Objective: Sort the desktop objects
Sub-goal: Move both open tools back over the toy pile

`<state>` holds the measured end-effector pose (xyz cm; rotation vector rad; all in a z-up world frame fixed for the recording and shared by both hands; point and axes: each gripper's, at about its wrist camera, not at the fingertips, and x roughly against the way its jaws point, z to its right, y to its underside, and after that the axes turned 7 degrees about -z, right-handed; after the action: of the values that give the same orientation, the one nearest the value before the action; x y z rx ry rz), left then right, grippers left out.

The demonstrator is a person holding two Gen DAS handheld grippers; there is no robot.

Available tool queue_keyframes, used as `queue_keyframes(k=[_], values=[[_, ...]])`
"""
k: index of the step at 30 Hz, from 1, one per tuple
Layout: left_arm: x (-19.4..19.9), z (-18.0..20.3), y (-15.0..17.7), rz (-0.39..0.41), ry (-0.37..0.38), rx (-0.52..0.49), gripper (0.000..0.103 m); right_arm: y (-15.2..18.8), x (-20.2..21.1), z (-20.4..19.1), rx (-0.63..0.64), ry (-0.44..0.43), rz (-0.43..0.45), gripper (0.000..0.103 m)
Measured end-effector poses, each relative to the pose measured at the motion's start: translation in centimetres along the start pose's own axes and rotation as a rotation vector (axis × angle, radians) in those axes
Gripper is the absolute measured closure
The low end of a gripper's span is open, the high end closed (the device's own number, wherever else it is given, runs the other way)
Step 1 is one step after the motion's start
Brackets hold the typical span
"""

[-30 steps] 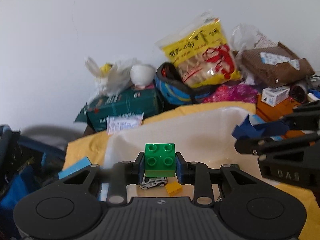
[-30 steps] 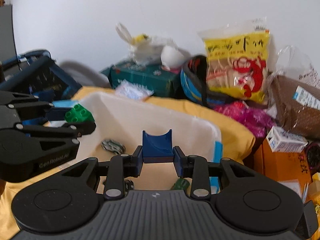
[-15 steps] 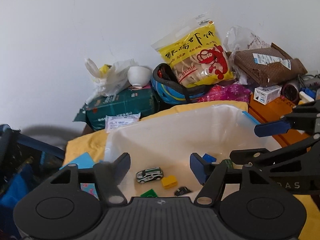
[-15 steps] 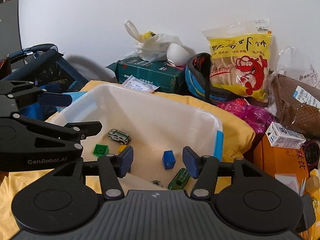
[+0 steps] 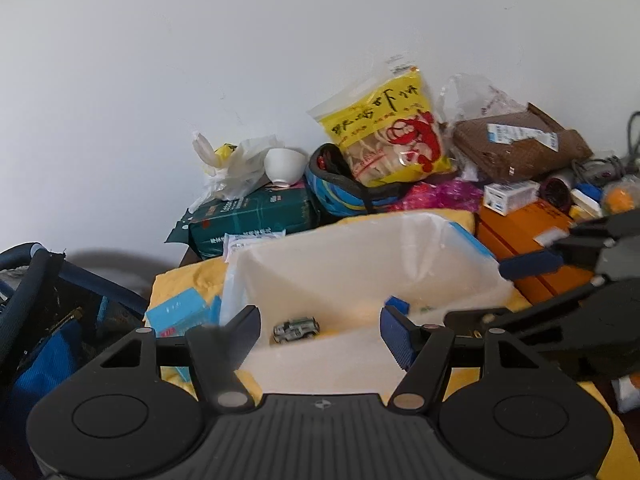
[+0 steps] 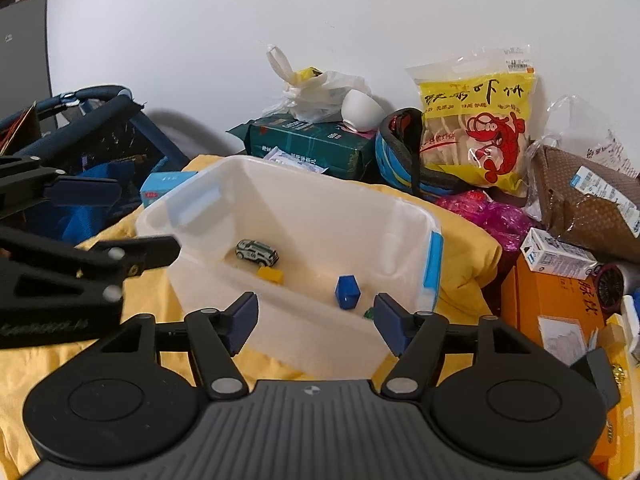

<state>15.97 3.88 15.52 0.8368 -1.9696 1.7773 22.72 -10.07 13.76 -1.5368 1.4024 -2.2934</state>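
Left wrist view: both tongs [image 5: 320, 330] [image 6: 314, 320] gape empty; bin [image 5: 320, 364] wall hides most toys.

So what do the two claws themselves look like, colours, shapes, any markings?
Both match. The left claw and right claw are matte black plastic with a ribbed grey centre, round discs either side, silver pivot pins, and two angled fingers ending in dark blue pads. Seen from the right camera, the left claw's side carries pale lettering, too blurred to read. No cables, hands or sleeves are in view.
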Motion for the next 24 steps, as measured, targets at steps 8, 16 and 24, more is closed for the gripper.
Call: queue_keyframes(k=[8,16,24], values=[[2.7,1.4,4.5,-0.061,0.018,-0.006,0.033,3.3,2.3,-1.0,0.035,-0.028,0.002,0.032],[5.1,2.4,11.1,-0.173,0.085,0.041,0.033,9.1,4.0,-0.8,0.020,-0.121,-0.044,0.034],[5.7,5.9,16.2,-0.292,0.149,-0.007,0.033,17.6,6.1,-2.8,0.160,-0.094,-0.109,0.061]])
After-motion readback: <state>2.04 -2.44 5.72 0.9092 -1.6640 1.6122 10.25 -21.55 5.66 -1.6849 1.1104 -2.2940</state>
